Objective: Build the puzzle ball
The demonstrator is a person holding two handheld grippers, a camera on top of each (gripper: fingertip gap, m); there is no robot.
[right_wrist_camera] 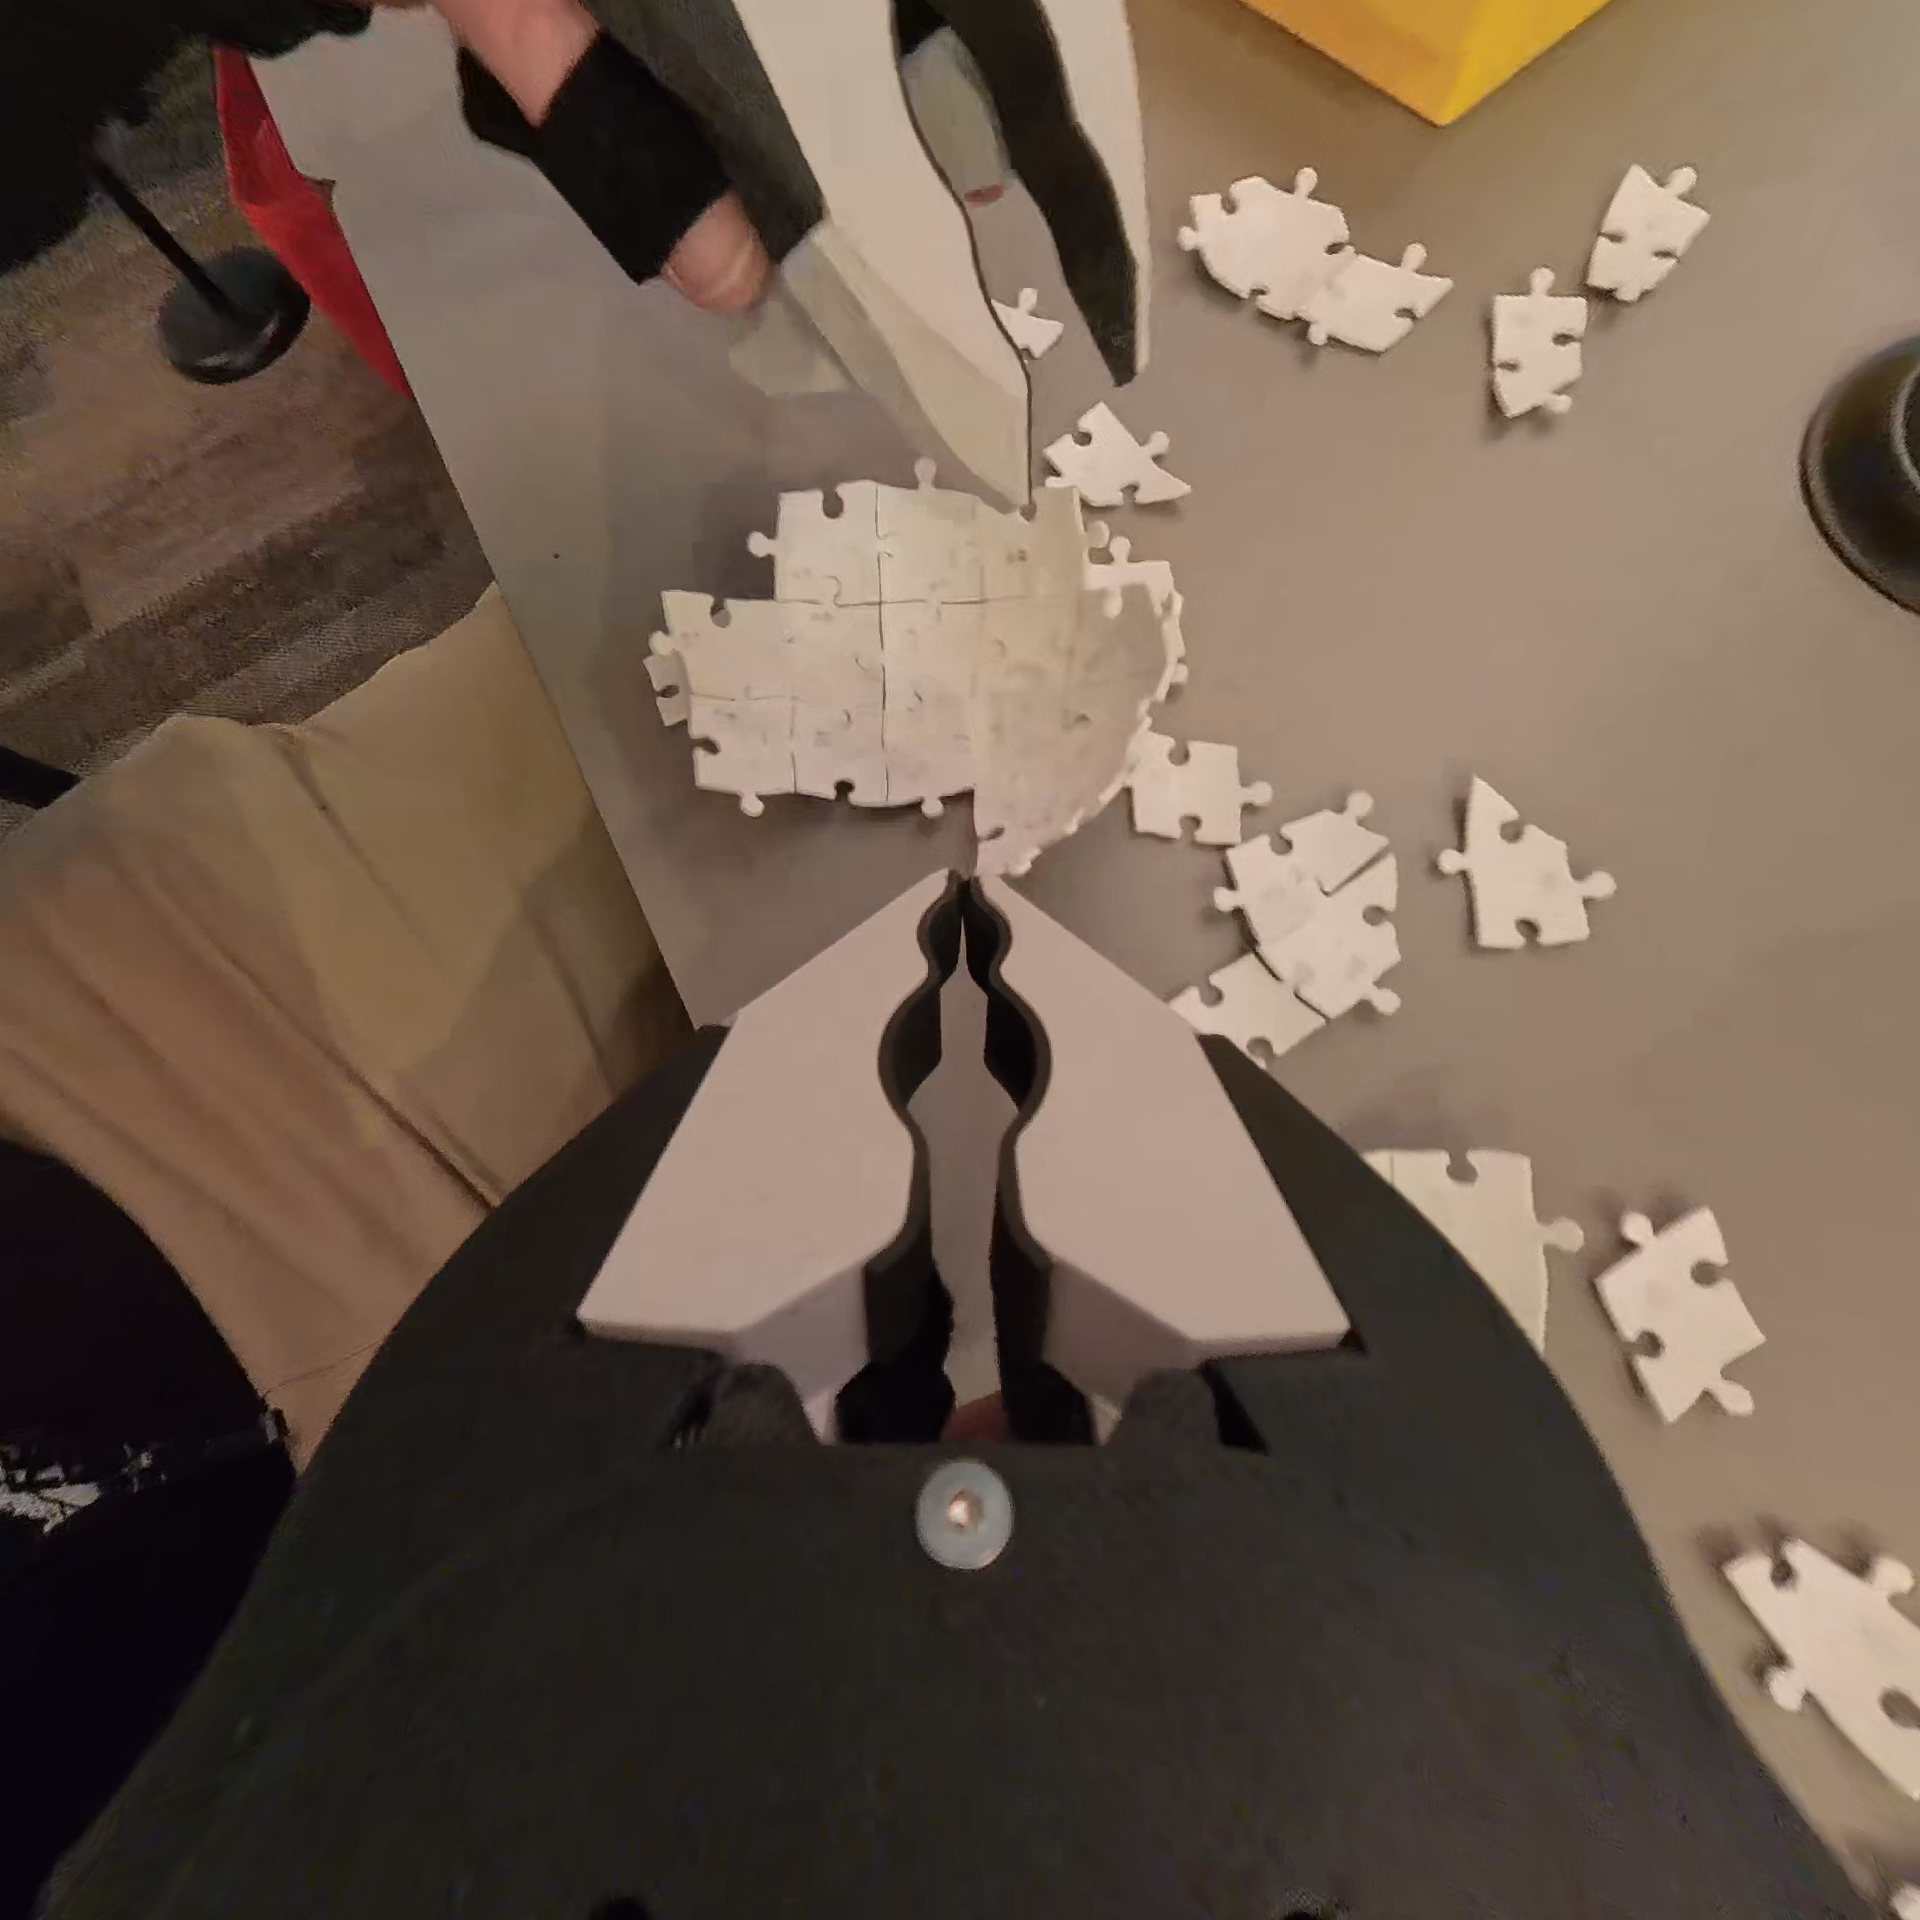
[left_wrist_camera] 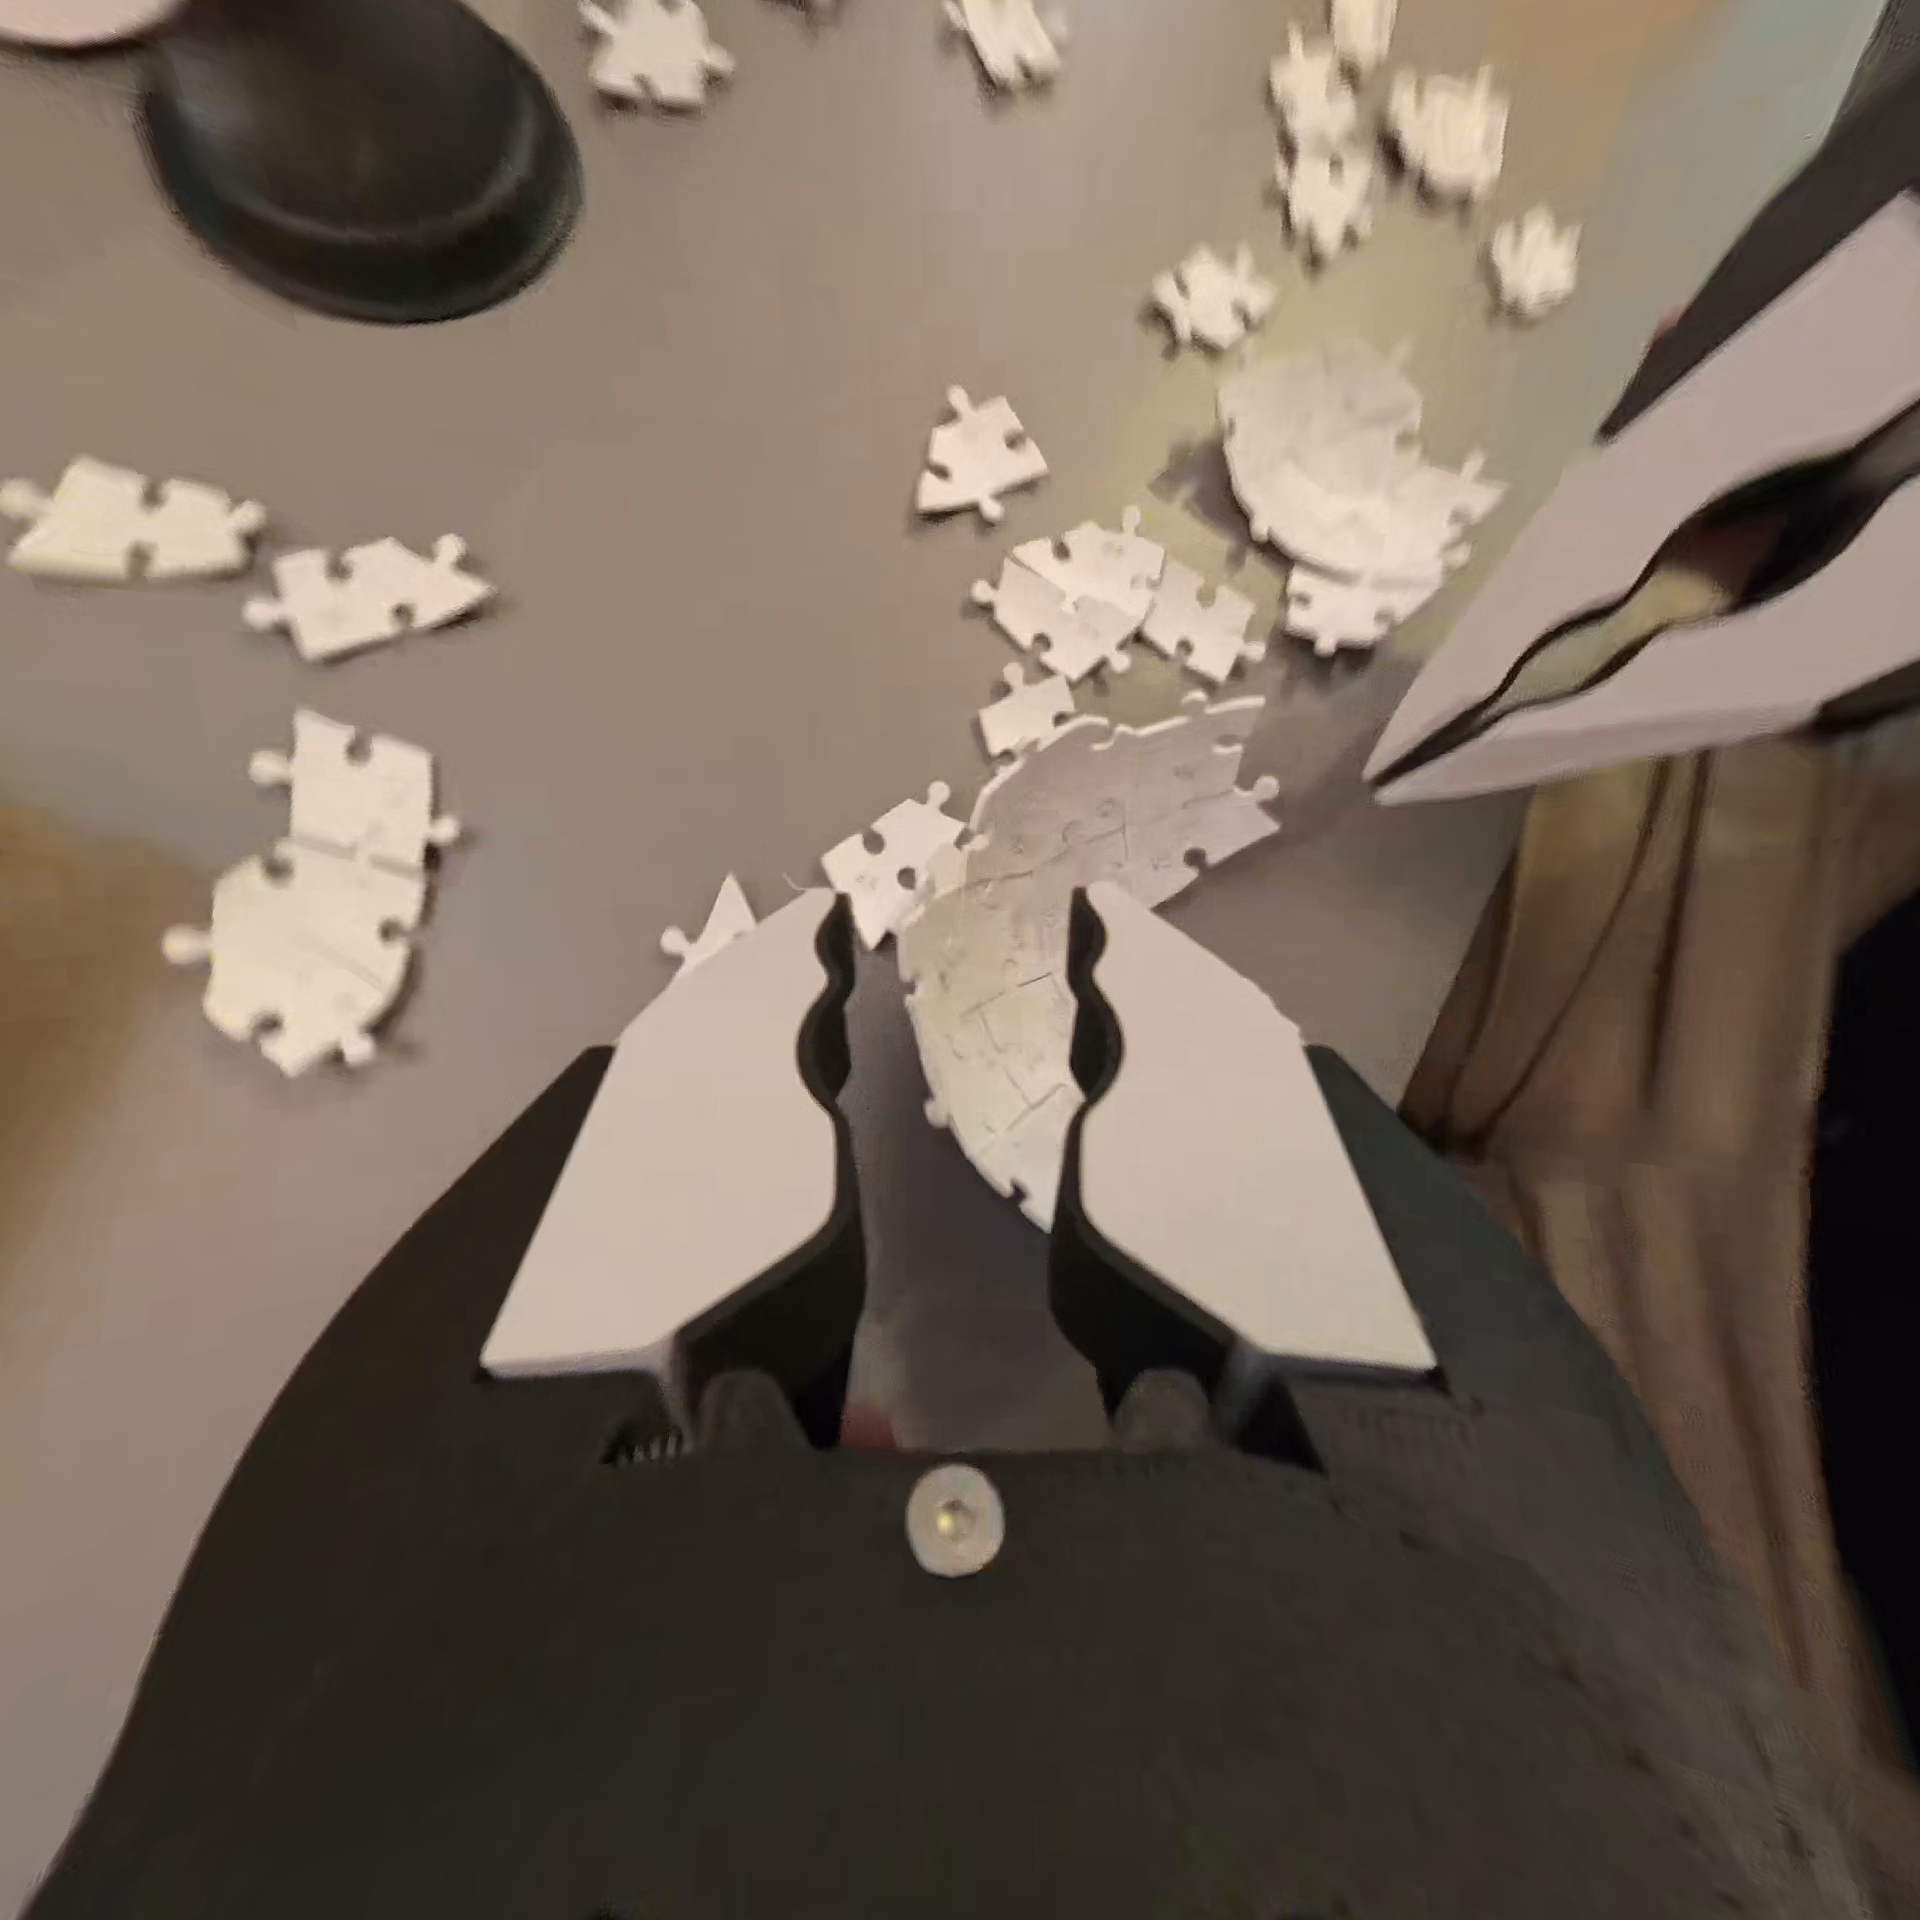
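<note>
A curved, part-built white puzzle shell point(right_wrist_camera: 914, 675) lies on the grey table point(right_wrist_camera: 1403, 644) near its edge. My left gripper point(left_wrist_camera: 956, 914) is open and straddles the shell's rim point(left_wrist_camera: 987, 1039), which rests against the right finger point(left_wrist_camera: 1195, 1122). In the right wrist view the left gripper point(right_wrist_camera: 1070, 436) comes down from the top, one fingertip on the shell's far rim. My right gripper point(right_wrist_camera: 961, 883) is shut, its tips right at the shell's near rim; I cannot tell if they pinch it. It also shows at the right of the left wrist view point(left_wrist_camera: 1387, 784).
Several loose white pieces and small joined clusters point(right_wrist_camera: 1309, 914) point(left_wrist_camera: 312, 914) lie over the table. A second rounded built section point(left_wrist_camera: 1330, 468) lies farther back. A black round stand point(left_wrist_camera: 353, 156) and a yellow box point(right_wrist_camera: 1434, 42) sit at the far side. Beige fabric point(right_wrist_camera: 312, 935) hangs past the table edge. My hands' fingertips stand some 10 cm from each other.
</note>
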